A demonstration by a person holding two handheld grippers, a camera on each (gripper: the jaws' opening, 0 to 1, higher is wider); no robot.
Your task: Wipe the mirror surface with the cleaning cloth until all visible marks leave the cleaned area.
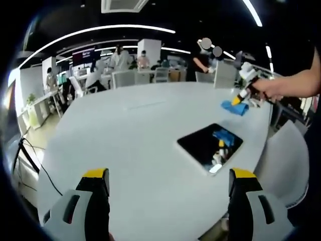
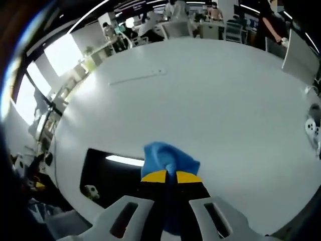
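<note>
- Big open office, and a round white desk (image 1: 135,150) carries everything.
- Mirror (image 1: 209,146) lies flat near the desk edge, dark and reflective.
- Right tool (image 2: 170,176) is pinched shut on the blue cloth (image 2: 168,158), off past the mirror.
- Left tool (image 1: 169,182) is wide open, holding nothing.
- My tip: bring the cloth over flat, press lightly and overlap your strokes.

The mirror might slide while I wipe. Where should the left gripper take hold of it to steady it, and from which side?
A judgement: the mirror lies flat on the white table, so only its thin edges offer a hold. Bring the open left gripper in low from the near side and pinch the near corner, or simply press it down there. That leaves the far side free for the right gripper, shut on the blue cloth.
</note>
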